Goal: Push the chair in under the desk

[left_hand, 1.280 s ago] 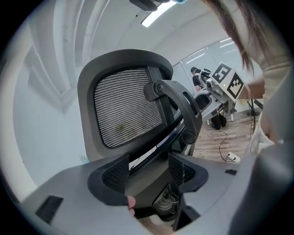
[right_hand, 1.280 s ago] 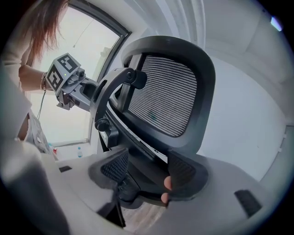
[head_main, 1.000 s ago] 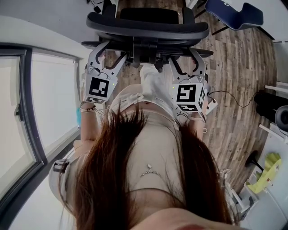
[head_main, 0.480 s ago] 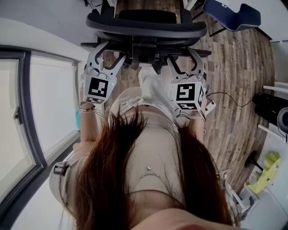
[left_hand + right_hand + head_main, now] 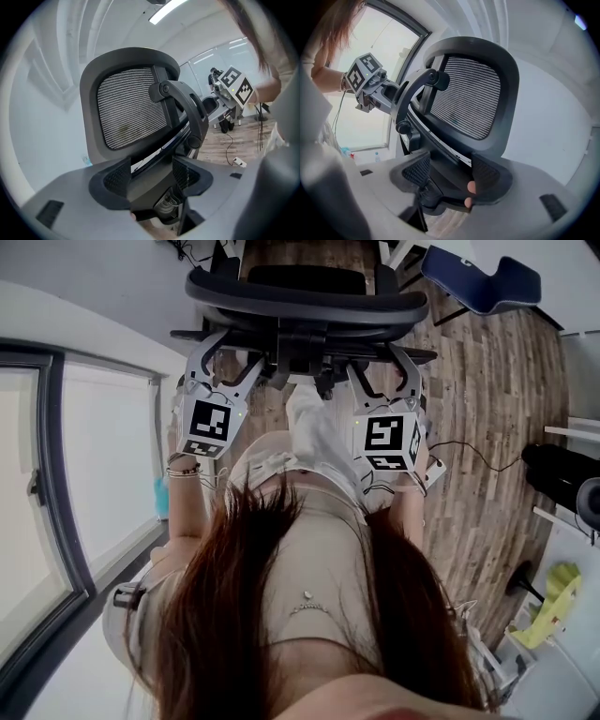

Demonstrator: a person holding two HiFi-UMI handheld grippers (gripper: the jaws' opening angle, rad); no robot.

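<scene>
The black mesh office chair stands straight ahead of me, its back toward me. My left gripper is open, its fingers spread against the left side of the chair's lower back frame. My right gripper is open too, against the right side of the frame. In the left gripper view the padded jaws straddle the chair's dark frame, with the mesh headrest above. The right gripper view shows the same: frame between the jaws, headrest above. The desk is not clearly in view.
A tall window runs along the left wall. A blue chair stands at the far right on the wooden floor. A cable lies on the floor near dark equipment. A yellow-green object sits at the lower right.
The chair and both grippers have shifted a little forward, away from me. Both grippers keep the same open spread on the chair back.
</scene>
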